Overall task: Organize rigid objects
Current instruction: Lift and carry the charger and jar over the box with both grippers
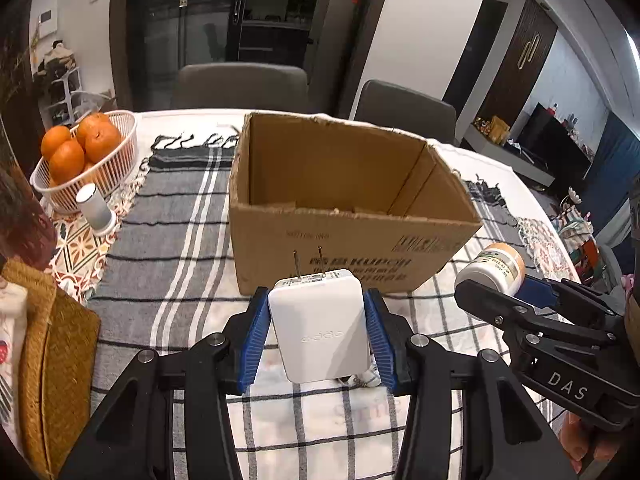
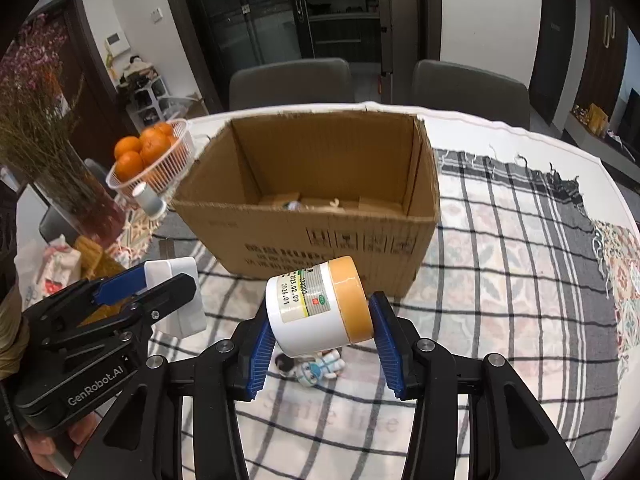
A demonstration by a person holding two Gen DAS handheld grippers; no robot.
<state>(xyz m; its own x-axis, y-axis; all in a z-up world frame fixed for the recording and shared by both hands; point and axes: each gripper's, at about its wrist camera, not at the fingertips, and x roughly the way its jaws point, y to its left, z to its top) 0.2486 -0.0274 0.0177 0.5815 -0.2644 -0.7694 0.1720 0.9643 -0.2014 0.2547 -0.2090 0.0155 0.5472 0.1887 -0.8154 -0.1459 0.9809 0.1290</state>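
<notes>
Left gripper clamped on one white charger, two prongs up | right gripper clamped on one orange-lidded jar | both held above tablecloth, just before one open cardboard box | one figurine below jar

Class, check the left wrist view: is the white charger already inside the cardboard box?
No: the white charger is clamped in the left gripper, in front of the cardboard box.

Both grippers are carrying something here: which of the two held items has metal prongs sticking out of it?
The white charger in the left gripper: two prongs point toward the cardboard box. The right gripper holds an orange-lidded jar.
</notes>
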